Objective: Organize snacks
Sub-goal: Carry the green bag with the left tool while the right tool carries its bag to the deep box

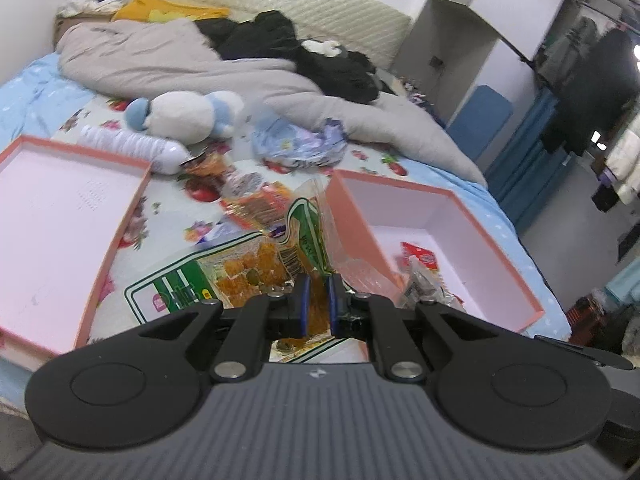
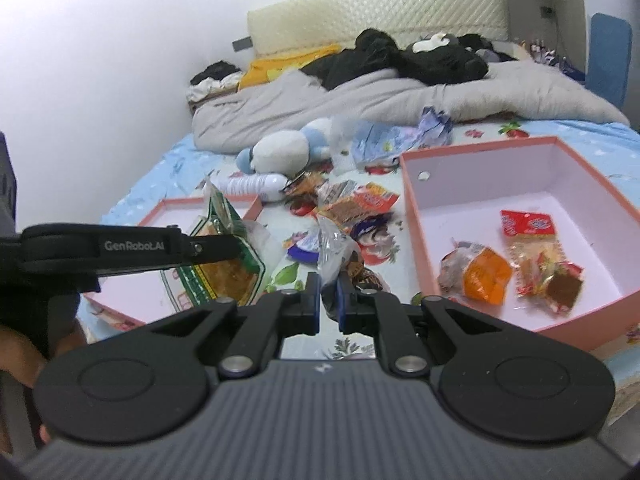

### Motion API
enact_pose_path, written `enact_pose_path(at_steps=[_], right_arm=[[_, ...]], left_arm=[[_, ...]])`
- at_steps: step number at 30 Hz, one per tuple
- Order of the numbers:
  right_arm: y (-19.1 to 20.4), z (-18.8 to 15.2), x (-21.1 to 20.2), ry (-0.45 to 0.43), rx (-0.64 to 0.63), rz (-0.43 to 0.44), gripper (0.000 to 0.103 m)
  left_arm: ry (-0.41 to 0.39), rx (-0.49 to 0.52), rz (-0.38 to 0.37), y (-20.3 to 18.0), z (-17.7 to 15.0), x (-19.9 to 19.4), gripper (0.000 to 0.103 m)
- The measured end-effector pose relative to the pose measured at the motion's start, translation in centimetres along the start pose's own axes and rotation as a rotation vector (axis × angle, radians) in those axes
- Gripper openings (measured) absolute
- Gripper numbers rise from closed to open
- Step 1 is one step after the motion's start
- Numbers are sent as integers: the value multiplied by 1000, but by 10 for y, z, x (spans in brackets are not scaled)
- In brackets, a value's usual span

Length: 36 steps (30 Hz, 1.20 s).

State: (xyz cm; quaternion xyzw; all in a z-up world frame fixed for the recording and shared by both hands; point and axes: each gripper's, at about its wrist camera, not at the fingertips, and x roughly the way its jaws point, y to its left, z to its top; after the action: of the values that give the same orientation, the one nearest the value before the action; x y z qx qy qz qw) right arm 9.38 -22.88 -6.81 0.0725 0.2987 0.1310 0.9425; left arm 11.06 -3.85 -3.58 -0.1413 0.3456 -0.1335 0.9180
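My left gripper (image 1: pixel 318 300) is shut on a green-and-clear bag of orange snack pieces (image 1: pixel 240 268), which hangs above the bed. In the right wrist view that same left gripper (image 2: pixel 236 245) comes in from the left, with the green bag (image 2: pixel 228 272) in it. My right gripper (image 2: pixel 329 300) is shut on a clear-wrapped snack packet (image 2: pixel 338 248) with dark contents. A pink box (image 2: pixel 412 208) at the right holds a red packet (image 2: pixel 528 224), an orange packet (image 2: pixel 484 274) and another wrapped snack. The pink box (image 1: pixel 472 216) lies right of my left gripper.
The shallow pink lid (image 1: pixel 128 216) lies at the left on the flowered sheet. Several loose snack packets (image 2: pixel 356 202) are scattered between lid and box. Behind them lie a plastic bottle (image 1: pixel 132 144), a white-and-blue plush toy (image 1: pixel 184 114), a crumpled bag (image 1: pixel 300 144) and a grey blanket (image 1: pixel 168 64).
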Motion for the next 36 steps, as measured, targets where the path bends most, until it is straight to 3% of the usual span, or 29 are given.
enact_pose_path(at_steps=[11, 18, 25, 36], right_arm=[[-35, 11, -47, -66, 60, -98, 11], [-62, 13, -63, -92, 100, -171, 11], [-98, 19, -54, -98, 162, -231, 12], [-141, 42, -14, -66, 171, -266, 12]], left_arm=[[-18, 47, -81, -55, 19, -8, 11], [20, 95, -174, -92, 24, 8, 11], [59, 121, -243, -124, 34, 47, 11], [131, 148, -260, -153, 62, 137, 11]])
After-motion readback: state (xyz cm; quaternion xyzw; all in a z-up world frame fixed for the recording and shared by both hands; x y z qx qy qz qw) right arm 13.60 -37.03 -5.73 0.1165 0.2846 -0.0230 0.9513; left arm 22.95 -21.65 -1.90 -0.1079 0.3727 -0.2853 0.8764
